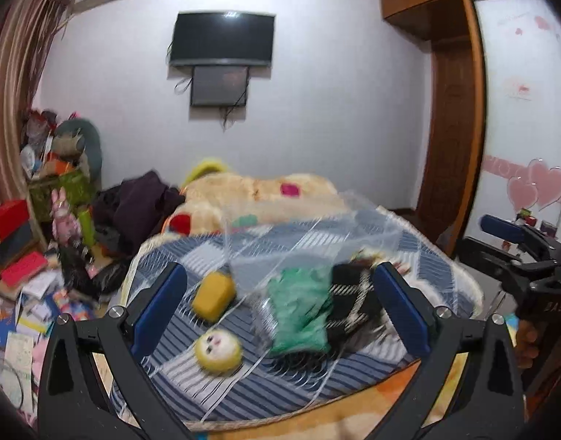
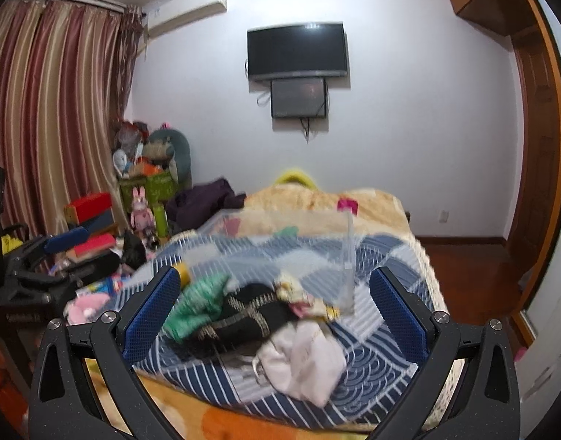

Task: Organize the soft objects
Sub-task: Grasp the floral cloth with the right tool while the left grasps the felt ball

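On the bed (image 1: pixel 280 392), under a blue patterned cover, a heap of soft things is seen lying ahead of both hand-held grippers, beside and partly beneath a clear ribbed sheet or bin (image 1: pixel 298 242) whose exact form is blurred. From the left hand-held gripper (image 1: pixel 280 308), fingers spread wide and empty, a green cloth (image 1: pixel 298 311) is framed almost dead centre between the blue pads, its long axis running away from the camera; a black plaid cloth (image 1: pixel 353 304) is pressed against its right side, close to the right pad. A yellow block (image 1: pixel 212 295) and a round yellow plush face (image 1: pixel 218 352) are set apart to the left, nearer the left pad. From the right hand-held gripper (image 2: pixel 276 315), likewise spread and holding nothing, the same green cloth (image 2: pixel 196 304) is pushed leftward, the black cloth (image 2: pixel 251 315) lies across the middle, and a white crumpled cloth (image 2: pixel 306 352) sits nearest. The left gripper is judged better lined up on the green cloth, the right on the white one. Whether the clear sheet covers the cloths cannot be told. Beyond the bed, a wall-mounted television (image 2: pixel 296 51), striped curtains (image 2: pixel 49 110) and a cluttered corner of boxes and toys (image 1: pixel 53 198) are shown.
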Action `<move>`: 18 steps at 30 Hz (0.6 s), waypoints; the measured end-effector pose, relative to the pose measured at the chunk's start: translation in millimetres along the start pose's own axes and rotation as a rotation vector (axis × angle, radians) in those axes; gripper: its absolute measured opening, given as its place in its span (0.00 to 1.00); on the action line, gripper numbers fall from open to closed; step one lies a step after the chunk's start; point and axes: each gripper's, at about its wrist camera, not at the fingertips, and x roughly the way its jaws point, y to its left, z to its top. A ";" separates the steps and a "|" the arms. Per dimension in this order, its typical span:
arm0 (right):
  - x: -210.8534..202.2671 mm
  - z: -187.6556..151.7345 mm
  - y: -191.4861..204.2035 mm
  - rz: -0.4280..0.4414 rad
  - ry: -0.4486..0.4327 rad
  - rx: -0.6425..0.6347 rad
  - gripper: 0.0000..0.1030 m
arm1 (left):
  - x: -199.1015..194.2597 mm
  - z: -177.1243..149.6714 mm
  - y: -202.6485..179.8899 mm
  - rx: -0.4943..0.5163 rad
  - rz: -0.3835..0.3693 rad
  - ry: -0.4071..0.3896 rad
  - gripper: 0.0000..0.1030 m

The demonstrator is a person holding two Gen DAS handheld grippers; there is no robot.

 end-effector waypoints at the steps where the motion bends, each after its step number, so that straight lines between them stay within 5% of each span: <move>1: 5.4 -7.1 -3.5 0.000 0.035 0.004 1.00 | 5.1 -5.4 6.6 -0.016 -0.003 0.028 1.00; 10: 36.6 -36.3 -32.7 -0.023 0.199 0.082 0.94 | 42.1 -47.5 51.0 -0.099 0.083 0.198 0.85; 18: 62.7 -16.2 -34.6 -0.001 0.186 0.099 0.89 | 76.1 -67.0 64.4 -0.142 0.071 0.274 0.73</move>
